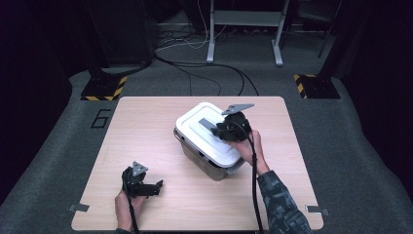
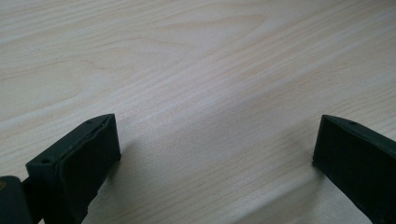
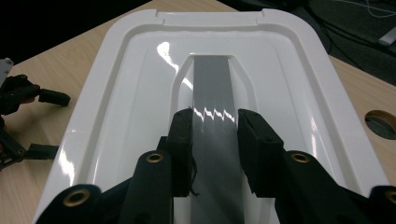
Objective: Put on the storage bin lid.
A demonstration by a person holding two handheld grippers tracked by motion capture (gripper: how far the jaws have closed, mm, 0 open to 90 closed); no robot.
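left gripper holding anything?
No: in the left gripper view the left gripper has its jaws wide apart over the bare wooden table, with nothing between them.

Box [image 1: 209, 141] blocks table [image 1: 146, 126] centre — left half free.

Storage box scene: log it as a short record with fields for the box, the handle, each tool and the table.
box: clear storage box with a white lid, standing right of the table's centre
handle: grey handle lying in the lid's recess
right tool: right tool shut on the grey handle, one pad on each side
left tool: left tool open, nothing between its pads, above bare wood
table: light wooden table
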